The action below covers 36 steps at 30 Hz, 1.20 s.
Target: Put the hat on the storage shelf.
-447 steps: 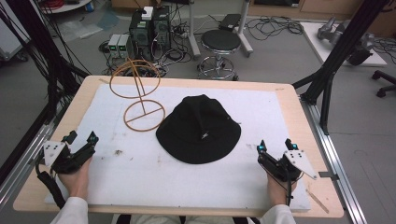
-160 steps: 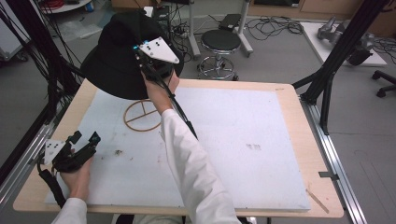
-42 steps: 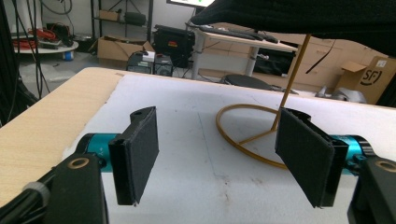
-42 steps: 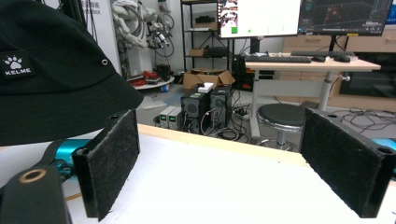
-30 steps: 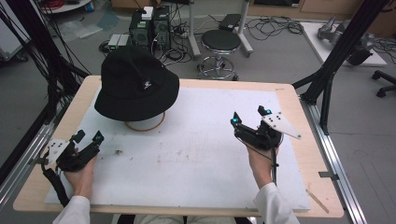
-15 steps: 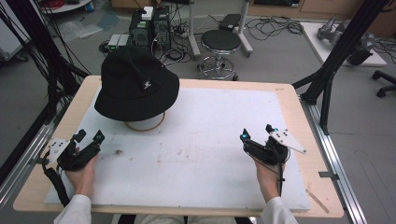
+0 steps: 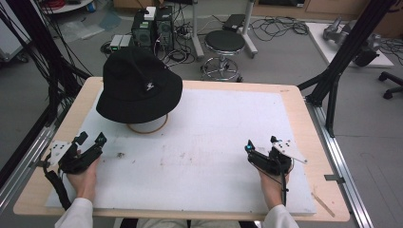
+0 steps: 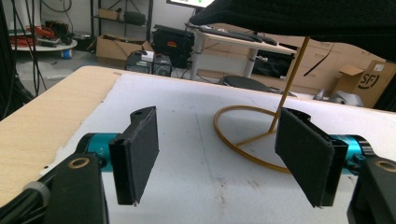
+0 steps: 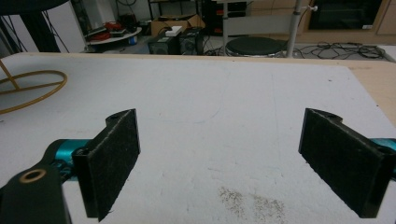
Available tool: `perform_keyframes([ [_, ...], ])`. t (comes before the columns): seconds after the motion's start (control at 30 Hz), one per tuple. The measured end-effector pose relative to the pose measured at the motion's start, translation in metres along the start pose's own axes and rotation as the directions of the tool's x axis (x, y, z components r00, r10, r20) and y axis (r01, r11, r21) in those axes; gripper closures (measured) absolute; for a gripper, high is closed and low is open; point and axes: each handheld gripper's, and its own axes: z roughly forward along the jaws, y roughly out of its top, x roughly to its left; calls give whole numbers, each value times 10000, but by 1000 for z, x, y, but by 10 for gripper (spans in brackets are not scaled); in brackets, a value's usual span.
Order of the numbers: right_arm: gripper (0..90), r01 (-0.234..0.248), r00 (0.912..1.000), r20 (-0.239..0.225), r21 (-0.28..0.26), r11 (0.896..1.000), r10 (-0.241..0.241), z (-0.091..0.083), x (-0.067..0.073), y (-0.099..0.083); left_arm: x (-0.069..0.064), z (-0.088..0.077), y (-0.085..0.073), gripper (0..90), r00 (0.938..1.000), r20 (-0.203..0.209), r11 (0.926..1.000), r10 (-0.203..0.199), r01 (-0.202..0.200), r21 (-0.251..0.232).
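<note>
At upper left of the high view, a black bucket hat (image 7: 139, 86) sits on top of a thin wire stand (image 7: 148, 128), its brim spread wide and a small white logo showing on the crown. The stand's round base ring rests on the white mat (image 7: 214, 142), peeking out below the front of the brim. In the left gripper view the same ring (image 8: 243, 140) lies on the mat just beyond the jaws, with a slim upright rod rising at a slant to the hat's dark underside (image 8: 299, 18) along the top edge of the frame.

Lower left of the high view, the left gripper (image 7: 90, 139) rests on the mat in the person's hand, its jaws wide apart and holding nothing, pointed toward the stand. Lower right, the right gripper (image 7: 260, 142) also rests on the mat, well apart from the hat, its jaws likewise spread with nothing between them; the right gripper view shows bare mat ahead and a slice of the ring (image 9: 28, 88) at far left.

The mat covers a pale wooden table (image 7: 294, 95). Beyond its far edge stand a round stool (image 7: 224, 42), computer cases (image 7: 152, 26) and loose cables on a grey floor.
</note>
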Motion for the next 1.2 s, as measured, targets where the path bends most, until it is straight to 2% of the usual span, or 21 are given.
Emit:
perform_keyframes([
  [0.2,117,-95,9999,60,-172,9998,96,0,-4,1,0,0,0,304,10000,13,10000,85,-85,33],
  [0.33,117,-232,9997,58,-48,9997,232,3,-5,0,0,-2,0,303,9998,15,9998,173,-173,67],
  [0.57,117,-19,10000,51,2,10000,19,3,-2,-1,-1,-2,0,303,9998,41,9998,193,-193,77],
  [1.2,117,-48,9999,111,321,9995,44,4,-2,-4,-1,-1,0,304,9999,61,9998,149,-150,99],
])
